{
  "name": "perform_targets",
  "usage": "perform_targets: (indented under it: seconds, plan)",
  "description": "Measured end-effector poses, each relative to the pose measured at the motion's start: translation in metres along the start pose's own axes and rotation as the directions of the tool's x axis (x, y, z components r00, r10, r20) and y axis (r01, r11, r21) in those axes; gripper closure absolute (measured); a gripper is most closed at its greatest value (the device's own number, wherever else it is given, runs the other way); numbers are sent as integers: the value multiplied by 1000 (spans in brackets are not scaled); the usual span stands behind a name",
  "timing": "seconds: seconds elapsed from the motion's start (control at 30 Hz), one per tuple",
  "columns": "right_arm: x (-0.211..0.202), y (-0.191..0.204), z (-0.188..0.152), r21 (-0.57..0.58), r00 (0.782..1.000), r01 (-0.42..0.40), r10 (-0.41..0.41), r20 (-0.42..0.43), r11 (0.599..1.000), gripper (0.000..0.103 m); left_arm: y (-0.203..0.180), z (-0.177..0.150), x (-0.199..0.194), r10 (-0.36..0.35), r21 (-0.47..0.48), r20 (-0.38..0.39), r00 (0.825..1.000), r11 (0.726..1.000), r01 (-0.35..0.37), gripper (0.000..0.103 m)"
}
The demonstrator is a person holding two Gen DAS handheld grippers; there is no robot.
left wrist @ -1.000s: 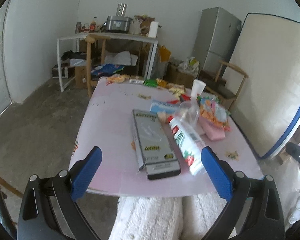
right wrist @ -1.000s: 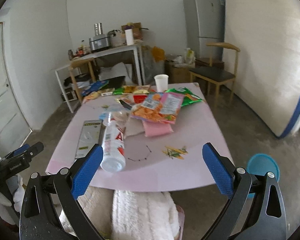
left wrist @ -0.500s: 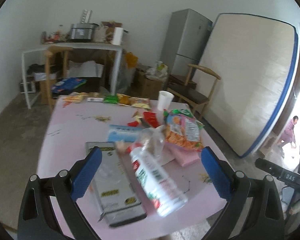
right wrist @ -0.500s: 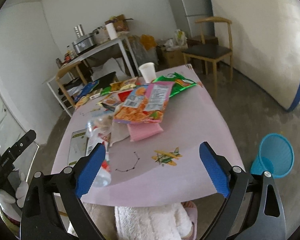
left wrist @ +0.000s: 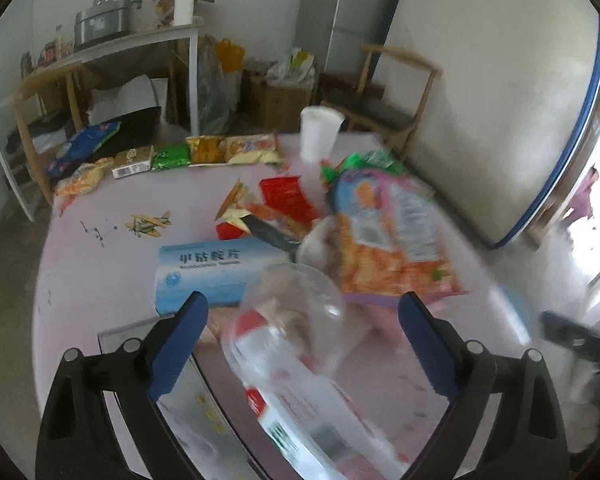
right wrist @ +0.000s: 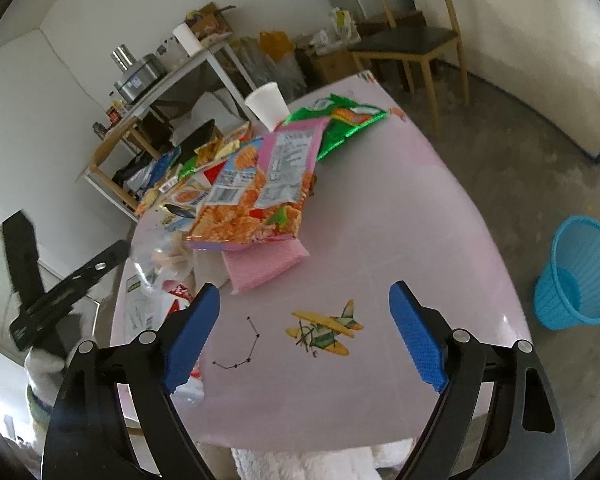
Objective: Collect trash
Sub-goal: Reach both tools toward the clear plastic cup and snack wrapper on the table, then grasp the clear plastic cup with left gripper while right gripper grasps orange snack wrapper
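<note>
Trash is strewn over a pink table point(left wrist: 96, 276). A clear plastic bottle point(left wrist: 288, 344) with a red and white label lies on its side between the blue pads of my left gripper point(left wrist: 304, 332). The jaws are closing and the pads stand apart from the bottle. Beyond it lie a light blue box point(left wrist: 204, 272), an orange snack bag point(left wrist: 388, 240) and a white cup point(left wrist: 318, 136). My right gripper point(right wrist: 304, 332) hangs over a bare part of the table point(right wrist: 400, 220) near a printed aeroplane; its jaws are closing with nothing between them. The snack bag point(right wrist: 252, 196) lies ahead of it.
A blue mesh bin point(right wrist: 580, 276) stands on the floor right of the table. A flat silver box point(left wrist: 188, 420) lies beside the bottle. A pink pack point(right wrist: 264, 264) and a green bag point(right wrist: 340, 124) lie under the snack bag. A wooden chair point(right wrist: 412, 40) stands beyond.
Both grippers have moved forward over the table and tipped downward. The left one now straddles the bottle's neck end. The blue bin has come into the right wrist view.
</note>
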State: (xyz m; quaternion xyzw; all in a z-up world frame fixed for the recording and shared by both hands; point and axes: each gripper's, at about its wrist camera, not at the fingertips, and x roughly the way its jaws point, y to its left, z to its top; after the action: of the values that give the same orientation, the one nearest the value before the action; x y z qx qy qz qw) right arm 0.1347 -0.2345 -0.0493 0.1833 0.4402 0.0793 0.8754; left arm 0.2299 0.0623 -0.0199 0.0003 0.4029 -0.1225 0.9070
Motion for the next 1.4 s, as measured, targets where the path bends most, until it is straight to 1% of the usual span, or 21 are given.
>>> perform_targets:
  seconds: [0.07, 0.1, 0.13, 0.17, 0.2, 0.23, 0.33, 0.47, 0.67, 0.77, 0.87, 0.97, 1.0, 1.03, 1.1, 1.17, 1.27, 1.3, 1.4]
  plan:
    - [6, -2, 2, 4, 1000, 2, -2, -13, 1000, 21, -2, 1, 11, 30, 40, -7, 1000, 999, -30, 15]
    - [9, -4, 3, 5, 1000, 3, -3, -17, 1000, 21, -3, 2, 16, 57, 61, -11, 998, 997, -56, 19]
    - [10, -4, 4, 7, 1000, 3, -2, -22, 1000, 21, -4, 1, 19, 72, 73, -13, 997, 995, -71, 26]
    - [12, -5, 4, 9, 1000, 2, -1, -28, 1000, 21, -4, 0, 23, 90, 90, -21, 996, 992, -88, 30]
    - [13, -5, 4, 10, 999, 1, -1, -32, 1000, 21, -4, -1, 26, 100, 96, -29, 995, 991, -96, 37]
    - [13, -5, 4, 11, 999, 1, -1, -35, 1000, 22, -3, -2, 28, 107, 95, -35, 994, 990, -103, 41]
    - [12, -6, 5, 8, 999, 0, 0, -38, 1000, 22, 0, -3, 25, 105, 85, -28, 994, 991, -102, 42]
    - [7, -3, 4, 4, 999, -2, 2, -32, 1000, 23, 4, -2, 13, 102, 66, 8, 995, 993, -103, 42]
    - [-3, 2, 0, 4, 1000, -13, 13, -24, 1000, 24, 16, -3, -23, 84, -16, 75, 994, 996, -83, 42]
    - [-5, 0, 1, 32, 999, -35, 36, -27, 999, 26, 22, -7, -43, 72, -61, 109, 991, 996, -66, 42]
    - [-5, -8, 10, 87, 996, -88, 90, -21, 992, 28, 28, -12, -60, 64, -102, 137, 988, 994, -50, 42]
    - [2, -22, 28, 177, 982, -182, 188, -16, 967, 32, 34, -18, -75, 61, -138, 164, 985, 990, -38, 42]
    - [4, -24, 33, 194, 978, -202, 209, -15, 960, 33, 35, -21, -78, 60, -145, 169, 984, 989, -36, 42]
    - [10, -26, 40, 218, 973, -220, 230, -18, 951, 33, 37, -23, -83, 61, -159, 177, 982, 987, -33, 42]
    - [18, -26, 51, 250, 969, -228, 243, -31, 941, 37, 43, -27, -90, 64, -177, 188, 980, 984, -30, 42]
    - [21, -19, 58, 246, 965, -246, 261, -30, 937, 37, 47, -32, -97, 73, -193, 197, 978, 981, -34, 42]
    - [25, 1, 67, 214, 949, -298, 313, -40, 930, 37, 56, -39, -105, 91, -213, 208, 974, 976, -46, 42]
    - [27, 11, 70, 192, 946, -306, 320, -49, 932, 37, 60, -41, -106, 97, -221, 210, 973, 974, -49, 42]
    - [34, 46, 76, 90, 947, -306, 313, -78, 948, 37, 70, -47, -109, 112, -245, 209, 972, 968, -59, 42]
